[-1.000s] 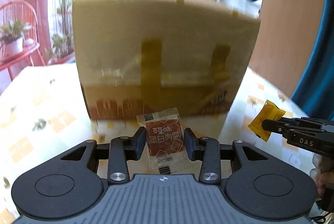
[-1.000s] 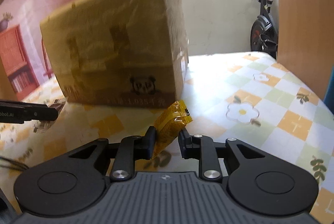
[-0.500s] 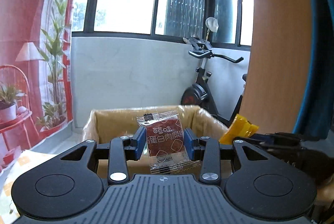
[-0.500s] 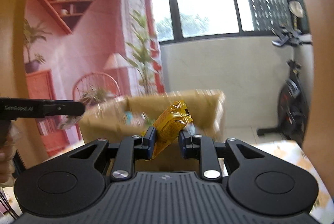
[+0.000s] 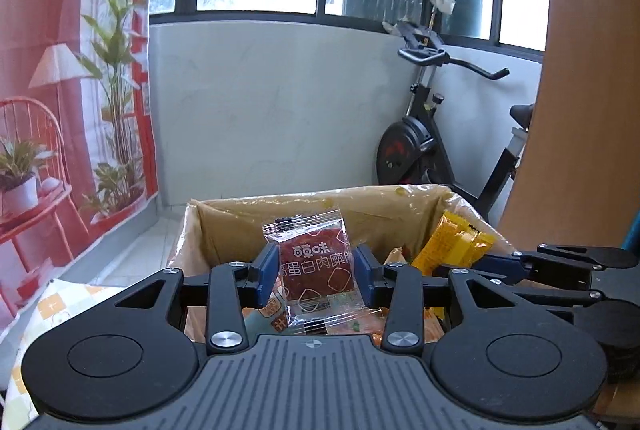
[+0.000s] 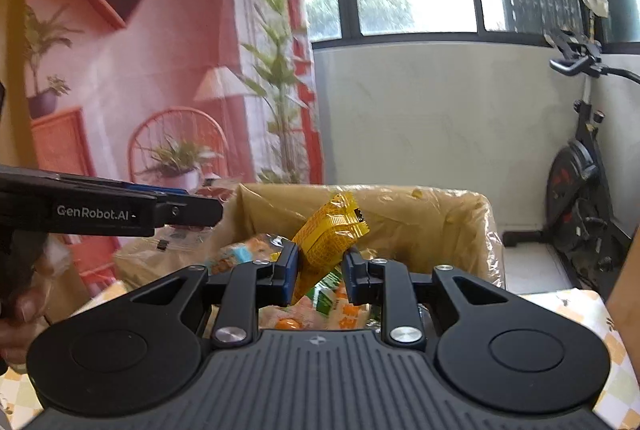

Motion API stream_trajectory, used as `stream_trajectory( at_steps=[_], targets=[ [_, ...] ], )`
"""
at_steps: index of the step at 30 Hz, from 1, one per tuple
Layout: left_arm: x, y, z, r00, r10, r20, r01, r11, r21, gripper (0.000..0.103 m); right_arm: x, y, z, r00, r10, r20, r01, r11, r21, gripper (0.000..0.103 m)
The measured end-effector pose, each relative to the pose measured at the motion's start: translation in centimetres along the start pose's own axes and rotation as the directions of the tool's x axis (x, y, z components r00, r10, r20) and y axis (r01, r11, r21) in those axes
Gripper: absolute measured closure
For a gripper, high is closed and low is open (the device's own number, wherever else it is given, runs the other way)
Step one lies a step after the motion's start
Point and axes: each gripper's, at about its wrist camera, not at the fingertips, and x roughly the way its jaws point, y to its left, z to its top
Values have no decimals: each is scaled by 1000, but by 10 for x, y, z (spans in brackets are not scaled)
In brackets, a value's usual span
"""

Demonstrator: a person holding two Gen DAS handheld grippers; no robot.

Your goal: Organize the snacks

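My left gripper [image 5: 316,272] is shut on a clear packet with a dark red snack [image 5: 316,270] and holds it over the open cardboard box [image 5: 360,207]. My right gripper [image 6: 318,270] is shut on a yellow snack packet [image 6: 328,234] and holds it over the same box [image 6: 420,213]. The yellow packet also shows in the left wrist view [image 5: 452,246], at the box's right side. Several snack packets [image 6: 332,298] lie inside the box. The left gripper's fingers [image 6: 188,207] reach in from the left in the right wrist view.
The box stands on a table with a yellow and white checked cloth [image 6: 580,306]. An exercise bike [image 5: 432,133] stands behind the box on the right. A wooden panel [image 5: 580,109] rises at the right. A pink printed backdrop [image 6: 140,69] hangs at the left.
Both grippers have risen from table level in front of the box to above its open top, each still holding its packet. The box's inside has come into view.
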Motion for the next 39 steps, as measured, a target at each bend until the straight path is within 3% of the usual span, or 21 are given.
stream_trajectory(
  at_steps=[3,4,7,10,16,20,23,26,30,39],
  targets=[
    [0,4,0,1000,-5,-3,5,1000,-7,52,11,2,2,998,-40,-39,39,999,-10,78],
    [-2,4,0,1000,-4,-3,4,1000,-1,44,13,1,3,998,-48,-50,47,999,-10,77],
    [-4,4,1,1000,11,14,-11,1000,25,24,14,1,3,993,-91,-77,88,995,-35,62],
    [-16,5,5,999,31,44,-33,998,46,13,9,2,4,990,-121,-72,118,992,-48,51],
    [-43,10,17,996,47,70,-50,998,36,7,-19,5,10,988,-151,-36,149,988,-40,19],
    [-65,5,23,987,120,104,-126,990,58,7,-37,12,17,986,-166,-21,165,986,-38,12],
    [-84,-3,27,962,223,155,-237,968,78,7,-52,23,25,971,-239,-6,238,971,-35,9],
    [-109,-4,30,960,196,199,-214,974,71,7,-70,36,33,945,-326,23,326,945,-24,6],
    [-139,-7,37,956,176,233,-192,980,47,7,-102,42,40,959,-276,61,275,961,29,3],
    [-184,-15,37,953,169,253,-179,984,19,7,-161,53,53,954,-282,101,270,955,122,0]
  ],
)
